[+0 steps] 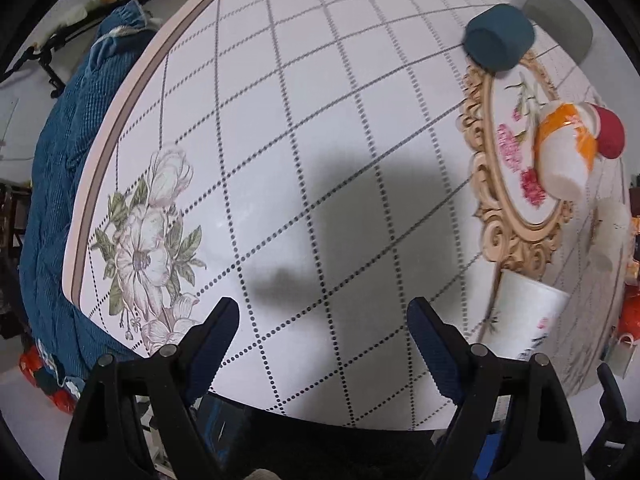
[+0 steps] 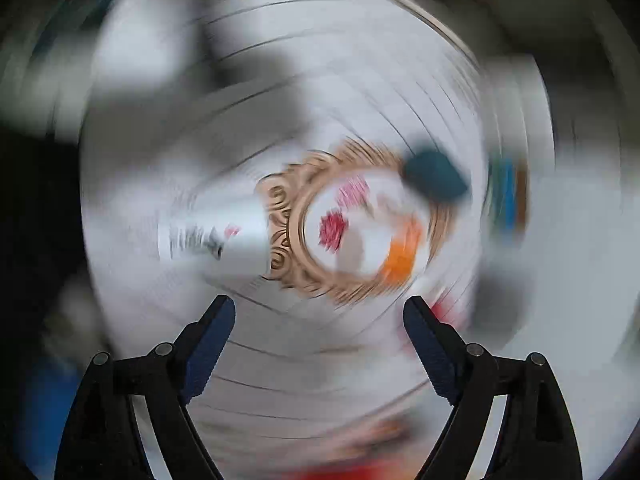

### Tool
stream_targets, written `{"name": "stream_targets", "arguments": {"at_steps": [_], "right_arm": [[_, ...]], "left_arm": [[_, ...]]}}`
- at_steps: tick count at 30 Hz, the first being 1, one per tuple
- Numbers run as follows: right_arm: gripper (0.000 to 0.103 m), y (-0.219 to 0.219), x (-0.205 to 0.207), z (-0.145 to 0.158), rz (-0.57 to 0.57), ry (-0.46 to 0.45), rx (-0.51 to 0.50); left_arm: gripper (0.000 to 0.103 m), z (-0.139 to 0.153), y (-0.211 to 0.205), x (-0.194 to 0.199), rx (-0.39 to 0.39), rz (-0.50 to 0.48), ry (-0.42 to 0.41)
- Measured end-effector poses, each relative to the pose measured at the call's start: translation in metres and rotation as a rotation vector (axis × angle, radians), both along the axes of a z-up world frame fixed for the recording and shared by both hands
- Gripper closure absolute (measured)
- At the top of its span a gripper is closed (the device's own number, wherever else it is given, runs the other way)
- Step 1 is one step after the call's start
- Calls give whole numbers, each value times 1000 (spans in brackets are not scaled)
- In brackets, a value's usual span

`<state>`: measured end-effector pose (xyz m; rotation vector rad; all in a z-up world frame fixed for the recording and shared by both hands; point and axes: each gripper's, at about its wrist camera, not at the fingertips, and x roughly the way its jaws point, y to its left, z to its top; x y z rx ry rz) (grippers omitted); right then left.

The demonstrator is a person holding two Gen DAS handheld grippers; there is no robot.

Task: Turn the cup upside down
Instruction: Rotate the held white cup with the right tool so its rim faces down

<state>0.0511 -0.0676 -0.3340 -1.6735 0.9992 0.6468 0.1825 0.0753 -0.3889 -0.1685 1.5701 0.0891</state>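
Several cups stand around an oval gold-framed floral tray (image 1: 490, 184). A dark teal cup (image 1: 500, 38) sits at its far end, a white and orange cup (image 1: 566, 148) on it, and a white printed cup (image 1: 524, 320) at its near end. My left gripper (image 1: 322, 320) is open and empty above the table, left of the tray. The right wrist view is badly blurred by rotation. My right gripper (image 2: 320, 316) is open and empty above the tray (image 2: 288, 220), with the teal cup (image 2: 434, 176), orange cup (image 2: 400, 252) and white printed cup (image 2: 216, 236) in view.
A grey cup (image 1: 560, 20) and a red cup (image 1: 610, 132) stand beyond the tray. The table (image 1: 300, 120) has a checked cloth with a flower print. A blue quilted cover (image 1: 60, 180) lies off the table's left edge.
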Motion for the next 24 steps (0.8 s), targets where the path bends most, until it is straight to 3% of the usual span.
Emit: {"name": "stream_targets", "arguments": {"at_steps": [3, 7, 10, 16, 24], "right_arm": [[15, -1, -38, -36, 413, 18, -218], [15, -17, -68, -67, 798, 68, -391], [15, -26, -78, -83, 969, 97, -482], [15, -43, -71, -104, 1138, 128, -611], [15, -41, -73, -121, 1172, 156, -625]], "left_arm": [[17, -11, 7, -4, 3, 25, 17], [17, -21, 15, -8, 8, 47, 26], [17, -26, 19, -10, 4, 63, 33], [17, -32, 19, -15, -5, 79, 39], [17, -36, 21, -17, 2, 67, 44]]}}
